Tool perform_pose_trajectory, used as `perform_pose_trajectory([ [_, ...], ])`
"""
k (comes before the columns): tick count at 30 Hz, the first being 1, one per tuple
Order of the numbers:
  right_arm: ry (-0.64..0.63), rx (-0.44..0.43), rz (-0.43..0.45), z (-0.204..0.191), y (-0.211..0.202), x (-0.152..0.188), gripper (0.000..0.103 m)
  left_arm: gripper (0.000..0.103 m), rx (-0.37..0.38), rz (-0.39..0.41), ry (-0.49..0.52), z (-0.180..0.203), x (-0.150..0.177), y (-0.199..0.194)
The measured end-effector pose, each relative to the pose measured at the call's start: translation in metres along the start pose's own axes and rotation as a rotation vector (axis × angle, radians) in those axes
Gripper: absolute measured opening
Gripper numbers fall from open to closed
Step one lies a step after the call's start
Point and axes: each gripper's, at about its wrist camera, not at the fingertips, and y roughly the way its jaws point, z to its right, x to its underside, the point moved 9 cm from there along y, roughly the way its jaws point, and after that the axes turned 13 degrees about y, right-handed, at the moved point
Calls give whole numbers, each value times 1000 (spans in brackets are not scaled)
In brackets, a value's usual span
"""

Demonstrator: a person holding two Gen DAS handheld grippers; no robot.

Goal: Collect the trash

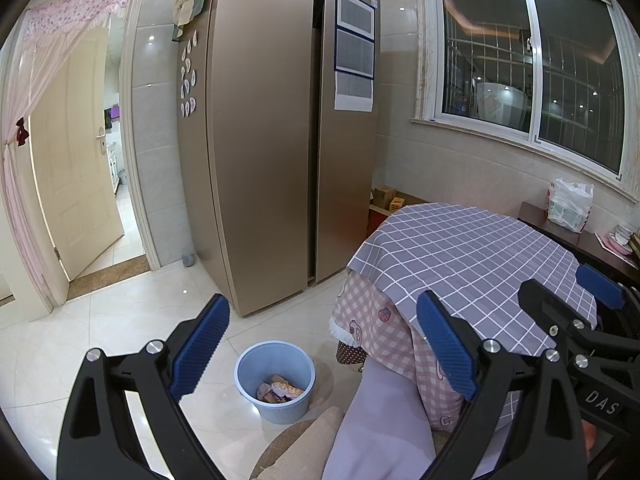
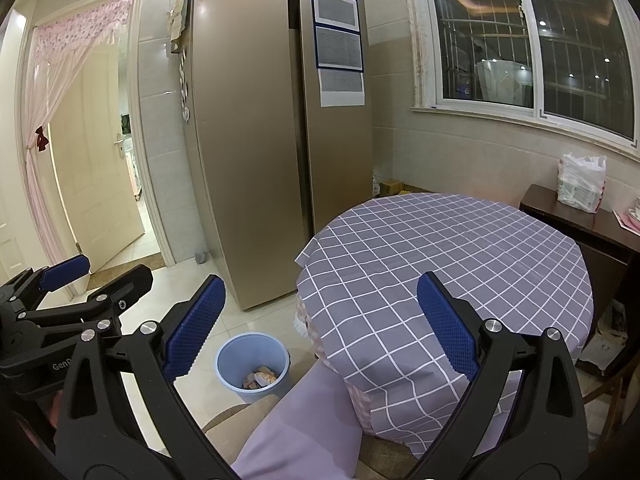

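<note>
A light blue bin [image 1: 275,380] stands on the tiled floor beside the round table; crumpled wrappers [image 1: 280,390] lie at its bottom. The right wrist view shows the same bin [image 2: 253,366] with the trash [image 2: 260,380] inside. My left gripper [image 1: 320,346] hangs open above the bin, nothing between its blue pads. My right gripper [image 2: 320,324] is open too, over the table's near edge, holding nothing. Each gripper also shows at the edge of the other's view: the right gripper [image 1: 572,292] and the left gripper [image 2: 100,276].
The round table [image 2: 440,264] wears a grey checked cloth over a pink one. A tall gold fridge [image 1: 280,140] stands behind the bin. A dark sideboard [image 2: 580,220] holds a white plastic bag [image 2: 582,182]. A person's leg [image 2: 304,420] and a beige cushion lie below.
</note>
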Motion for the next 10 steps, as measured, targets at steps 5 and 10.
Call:
perform_pose_trajectory([
  [5,-1,-3,-5,1,1,1,95,93,1,-6,-1,-1,2,1],
  [10,16,-13,-36,9,11,5,95,93,28,-33,9,6,6,14],
])
